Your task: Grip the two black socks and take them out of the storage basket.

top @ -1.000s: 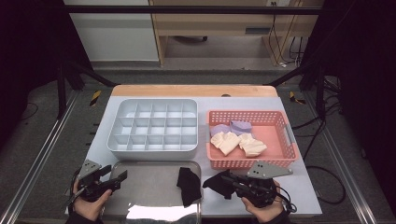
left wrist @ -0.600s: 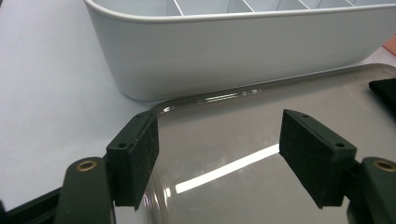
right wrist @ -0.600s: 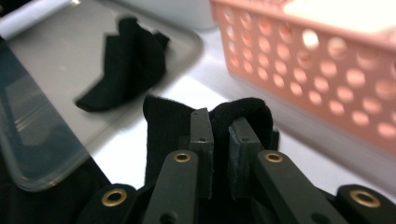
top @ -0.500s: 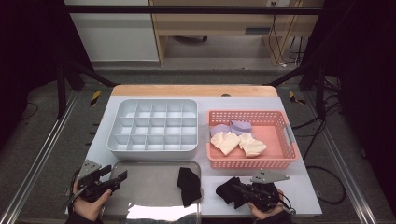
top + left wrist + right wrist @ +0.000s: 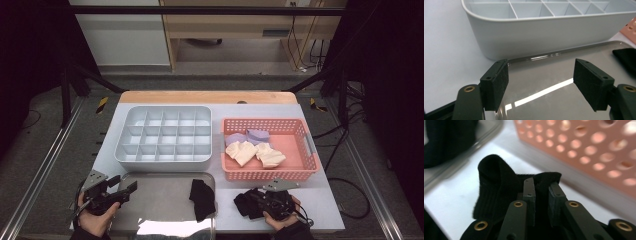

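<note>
from high up, we see a white table (image 5: 325,200) with a grey plastic box (image 5: 165,135) cut into little square cups, and a pink basket (image 5: 300,172) full of round holes with soft cream and purple socks in it. a shiny metal tray (image 5: 160,200) lies in front with one black sock (image 5: 202,197) on its right edge. the other black sock (image 5: 246,204) lies bunched on the table just right of the tray, at the right gripper (image 5: 260,205). the left gripper (image 5: 125,190) hangs over the tray's left edge. in the left gripper view, our left gripper (image 5: 540,85) stands wide open with nothing in it, above the smooth tray (image 5: 554,82). in the right gripper view, our right gripper (image 5: 541,195) is nearly shut and has just been opening a little; the ribbed, crumpled black sock (image 5: 496,185) lies around its tips, and we cannot tell if it is pinched.
</note>
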Demonstrator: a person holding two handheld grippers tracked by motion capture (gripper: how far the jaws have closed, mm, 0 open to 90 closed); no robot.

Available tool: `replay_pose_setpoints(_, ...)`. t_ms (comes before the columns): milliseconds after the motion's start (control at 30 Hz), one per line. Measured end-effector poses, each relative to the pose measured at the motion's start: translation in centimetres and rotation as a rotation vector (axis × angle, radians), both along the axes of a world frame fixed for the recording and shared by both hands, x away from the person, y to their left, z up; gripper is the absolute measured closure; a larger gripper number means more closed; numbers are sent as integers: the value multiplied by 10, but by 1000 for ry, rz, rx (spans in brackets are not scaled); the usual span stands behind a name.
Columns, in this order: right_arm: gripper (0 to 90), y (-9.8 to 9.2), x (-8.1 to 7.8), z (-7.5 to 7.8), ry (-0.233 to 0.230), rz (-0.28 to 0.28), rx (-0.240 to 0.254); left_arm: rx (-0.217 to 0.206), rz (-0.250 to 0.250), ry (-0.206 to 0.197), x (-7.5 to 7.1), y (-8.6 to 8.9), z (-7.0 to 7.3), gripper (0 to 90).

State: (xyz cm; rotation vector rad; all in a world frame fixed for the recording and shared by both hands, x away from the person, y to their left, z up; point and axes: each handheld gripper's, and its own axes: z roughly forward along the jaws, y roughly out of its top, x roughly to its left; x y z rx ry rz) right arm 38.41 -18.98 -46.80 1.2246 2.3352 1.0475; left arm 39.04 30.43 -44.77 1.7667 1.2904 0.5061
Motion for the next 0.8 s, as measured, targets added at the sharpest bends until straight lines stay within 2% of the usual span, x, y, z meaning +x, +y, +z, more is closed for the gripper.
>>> replay_pose_setpoints(133,782,-5,3,4,-32,-40,-34,-4,-10,-9,2,-4,6,278)
replay_pose_setpoints(300,699,-8,6,6,-6,-46,-25,-1,-43,-12,1,-15,18,278)
replay_pose_setpoints(400,668,-10,5,17,-28,-60,10,7,-62,-21,-2,-22,29,278)
replay_pose_setpoints(533,657,-13,0,37,-100,-84,66,20,-86,-37,-6,-33,41,283)
replay_pose_setpoints(633,660,-11,-1,47,-127,-85,70,29,-106,-45,-7,-44,47,286)
replay_pose_setpoints(733,672,-8,2,44,-95,-89,56,29,-126,-46,-6,-57,49,287)
replay_pose_setpoints(800,686,-7,5,34,-51,-83,32,39,-139,-45,-5,-65,48,288)
